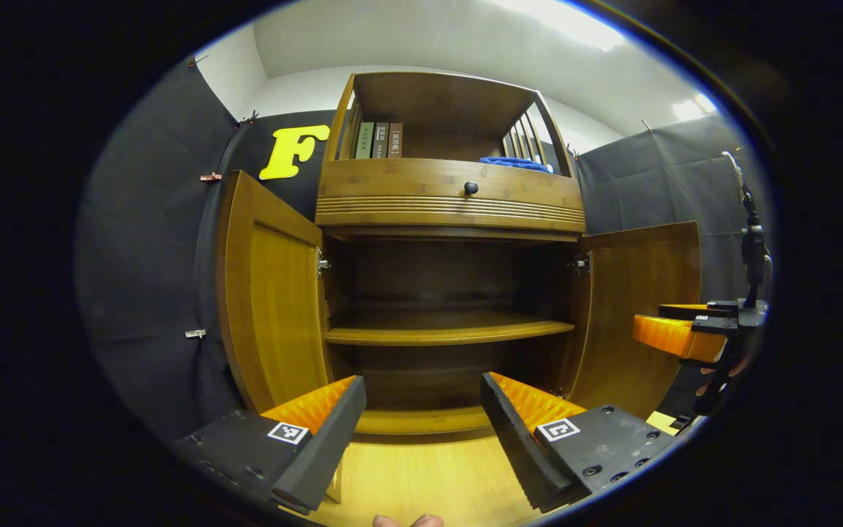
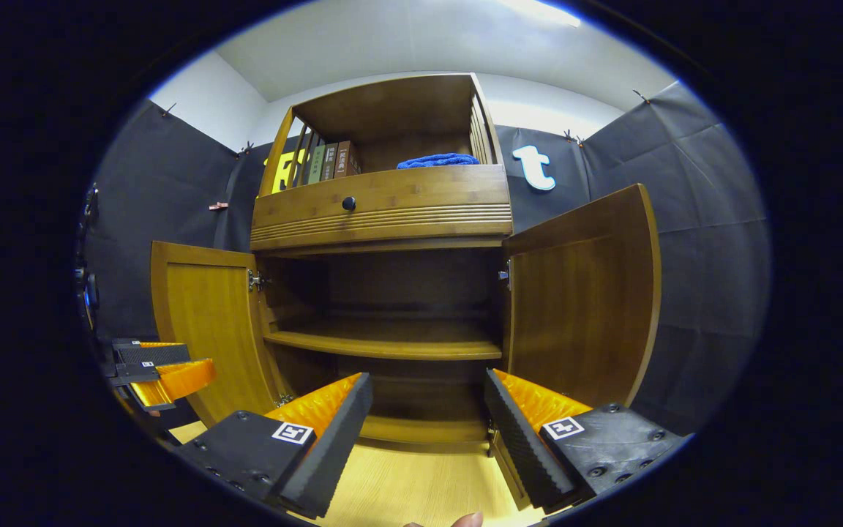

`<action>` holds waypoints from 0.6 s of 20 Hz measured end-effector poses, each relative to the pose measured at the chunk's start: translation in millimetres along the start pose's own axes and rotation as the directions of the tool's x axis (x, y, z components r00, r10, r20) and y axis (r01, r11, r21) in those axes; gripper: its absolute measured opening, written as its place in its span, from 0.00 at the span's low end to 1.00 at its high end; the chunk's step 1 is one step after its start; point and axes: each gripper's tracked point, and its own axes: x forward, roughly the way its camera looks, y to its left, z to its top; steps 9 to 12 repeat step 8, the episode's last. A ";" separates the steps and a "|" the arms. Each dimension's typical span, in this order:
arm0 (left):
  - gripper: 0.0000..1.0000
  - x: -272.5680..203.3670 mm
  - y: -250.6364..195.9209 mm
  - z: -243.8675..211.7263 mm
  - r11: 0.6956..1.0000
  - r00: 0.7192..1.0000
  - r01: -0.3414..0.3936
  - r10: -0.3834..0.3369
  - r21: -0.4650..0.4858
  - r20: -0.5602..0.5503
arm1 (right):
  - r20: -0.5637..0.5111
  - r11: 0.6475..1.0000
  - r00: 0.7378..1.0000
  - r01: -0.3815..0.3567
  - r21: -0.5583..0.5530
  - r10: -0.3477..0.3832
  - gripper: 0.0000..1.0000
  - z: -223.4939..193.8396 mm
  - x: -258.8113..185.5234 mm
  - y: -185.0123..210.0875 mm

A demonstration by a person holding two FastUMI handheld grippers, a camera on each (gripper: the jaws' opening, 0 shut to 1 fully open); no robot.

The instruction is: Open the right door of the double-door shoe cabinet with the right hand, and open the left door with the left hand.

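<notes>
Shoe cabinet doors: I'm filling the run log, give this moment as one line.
left door: open | right door: open | left gripper: open, holds nothing | right gripper: open, holds nothing | shelves: bare

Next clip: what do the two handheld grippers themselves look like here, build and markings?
Both look alike. The left gripper and right gripper each have two wedge-shaped jaws with ribbed inner faces, mounted on dark bolted blocks. Each block carries a small square black-and-white tag. In the left gripper view, the right gripper shows farther off with a thin upright stalk above it. A bare fingertip shows; no sleeve is visible.
</notes>
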 end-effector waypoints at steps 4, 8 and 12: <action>0.98 0.0 2.5 -2.2 1.000 1.000 -0.006 0.006 -0.006 -0.004 | -0.001 1.000 1.000 0.003 0.002 -0.003 0.98 -1.1 -0.3 0.1; 0.98 0.3 4.4 -2.1 1.000 1.000 -0.010 0.010 -0.007 -0.003 | 0.001 1.000 1.000 0.001 -0.001 -0.001 0.98 0.1 0.2 2.2; 0.98 0.3 4.4 -2.1 1.000 1.000 -0.010 0.010 -0.007 -0.003 | 0.001 1.000 1.000 0.001 -0.001 -0.001 0.98 0.1 0.2 2.2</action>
